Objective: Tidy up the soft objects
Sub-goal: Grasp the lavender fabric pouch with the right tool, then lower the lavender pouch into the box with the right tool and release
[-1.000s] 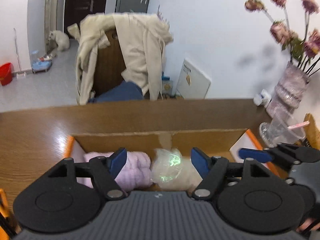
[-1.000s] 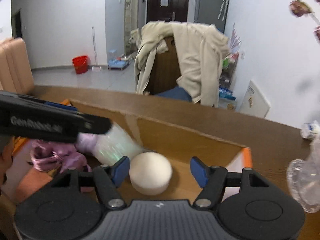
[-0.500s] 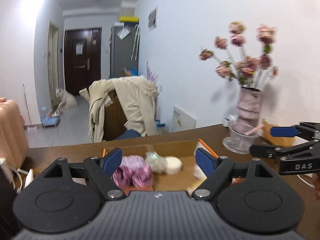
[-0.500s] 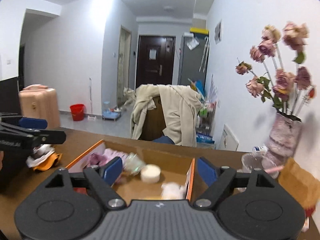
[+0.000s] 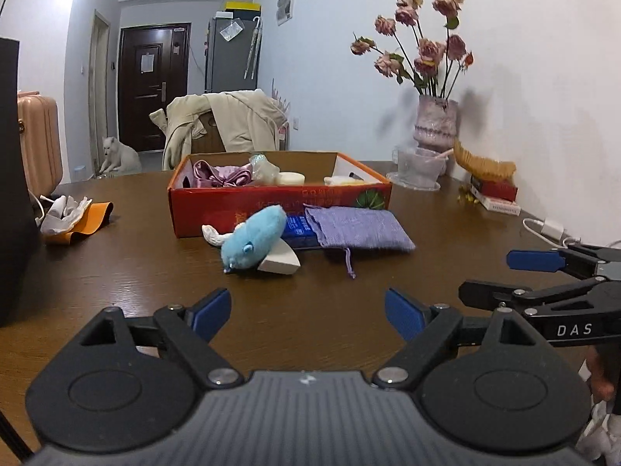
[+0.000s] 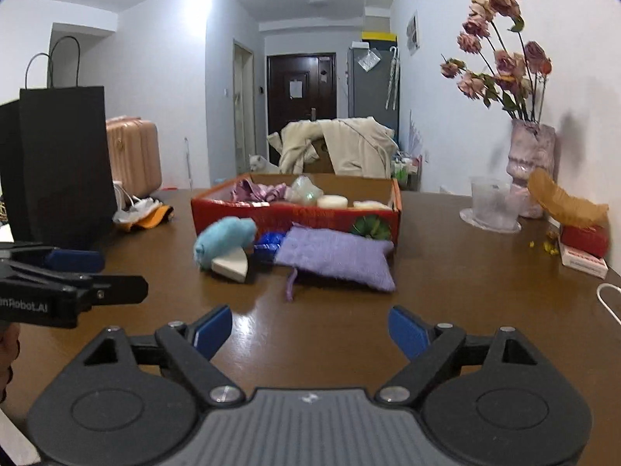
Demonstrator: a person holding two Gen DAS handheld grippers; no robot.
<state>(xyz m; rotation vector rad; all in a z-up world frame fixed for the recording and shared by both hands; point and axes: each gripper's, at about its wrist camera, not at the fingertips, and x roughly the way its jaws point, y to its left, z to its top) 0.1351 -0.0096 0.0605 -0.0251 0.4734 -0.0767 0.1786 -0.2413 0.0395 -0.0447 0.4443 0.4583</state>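
An orange cardboard box [image 5: 279, 204] [image 6: 295, 217] stands mid-table holding purple satin cloth [image 5: 221, 175], a clear wrapped item [image 5: 264, 169] and a white round puff [image 5: 291, 178]. In front of it lie a blue plush whale [image 5: 254, 239] [image 6: 223, 239], a white wedge sponge [image 5: 280, 261], a blue packet [image 5: 299, 229] and a lilac drawstring pouch [image 5: 359, 229] [image 6: 335, 258]. My left gripper [image 5: 306, 310] is open and empty, well short of them. My right gripper [image 6: 310, 326] is open and empty, beside the left.
A vase of dried roses [image 5: 434, 124], a clear plastic cup [image 5: 421, 163], and books [image 5: 495, 196] stand at the right wall. Orange cloth with tissue [image 5: 73, 217] lies left. A black paper bag [image 6: 62, 163] stands at the left edge. A white cable [image 5: 547, 229] lies right.
Both grippers have pulled back from over the box to a low spot near the table's front. The box and the loose objects before it now show whole.
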